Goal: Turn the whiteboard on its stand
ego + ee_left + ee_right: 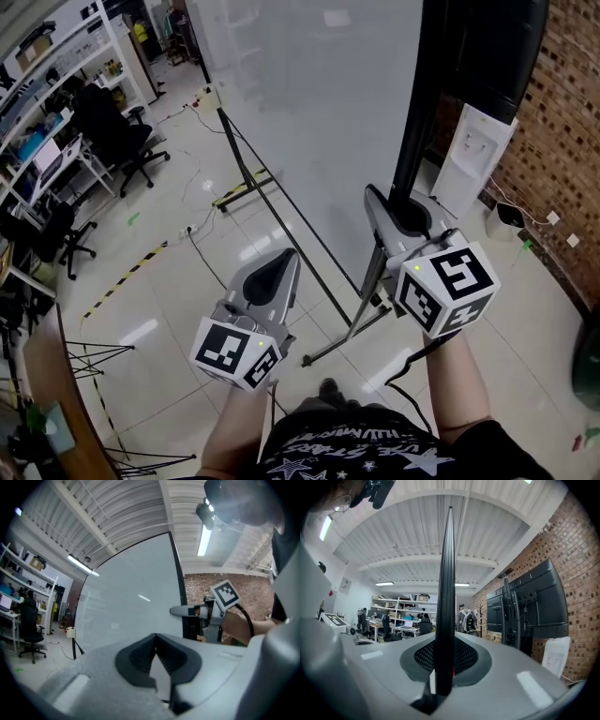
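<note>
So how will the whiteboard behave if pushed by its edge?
Probably stiff: the whiteboard is a large framed panel, and its black edge runs dead straight where it is clamped in the jaws of the right gripper. It likely swings slowly, being so big. The stand is thin tubing, so a hard shove might rock it.

Glossy tiled floor [169, 300] below me; brick wall [562, 122] on my right, shelves [66, 47] and black office chairs [117, 131] on my left.
</note>
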`<state>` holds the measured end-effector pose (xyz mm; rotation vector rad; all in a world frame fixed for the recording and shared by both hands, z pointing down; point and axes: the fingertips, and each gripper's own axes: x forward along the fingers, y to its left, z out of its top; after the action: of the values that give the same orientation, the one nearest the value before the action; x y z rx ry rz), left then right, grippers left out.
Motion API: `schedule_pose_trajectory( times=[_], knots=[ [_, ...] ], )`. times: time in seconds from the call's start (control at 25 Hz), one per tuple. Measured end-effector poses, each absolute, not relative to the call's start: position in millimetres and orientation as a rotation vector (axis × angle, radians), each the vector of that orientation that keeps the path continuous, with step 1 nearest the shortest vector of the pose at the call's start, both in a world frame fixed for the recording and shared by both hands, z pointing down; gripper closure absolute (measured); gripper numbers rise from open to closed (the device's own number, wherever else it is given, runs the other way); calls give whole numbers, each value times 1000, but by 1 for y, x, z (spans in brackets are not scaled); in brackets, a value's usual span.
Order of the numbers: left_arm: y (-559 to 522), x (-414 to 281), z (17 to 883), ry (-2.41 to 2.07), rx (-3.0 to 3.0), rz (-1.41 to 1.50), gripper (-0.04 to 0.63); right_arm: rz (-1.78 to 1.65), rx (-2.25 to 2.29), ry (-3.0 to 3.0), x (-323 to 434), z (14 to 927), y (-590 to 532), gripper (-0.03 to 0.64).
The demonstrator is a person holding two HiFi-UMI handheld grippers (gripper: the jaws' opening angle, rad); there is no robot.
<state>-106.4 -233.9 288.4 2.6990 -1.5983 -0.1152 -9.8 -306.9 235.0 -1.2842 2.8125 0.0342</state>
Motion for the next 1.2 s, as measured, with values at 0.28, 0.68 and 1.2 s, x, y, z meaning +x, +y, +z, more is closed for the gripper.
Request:
schedule_pose_trajectory(
  times=[0.28,0.68,1.2],
  knots=[
    [-197,-92,288,-1616,2703,-90,594,36,-1277,2798,-2,233,-268,572],
    [-164,-82,295,-1616,2697,-100,594,55,-1296,2788,13,230,-228,572],
    [-130,-85,302,-1499,2725,-115,594,85,-1352,2768,35,229,-174,572]
  ],
)
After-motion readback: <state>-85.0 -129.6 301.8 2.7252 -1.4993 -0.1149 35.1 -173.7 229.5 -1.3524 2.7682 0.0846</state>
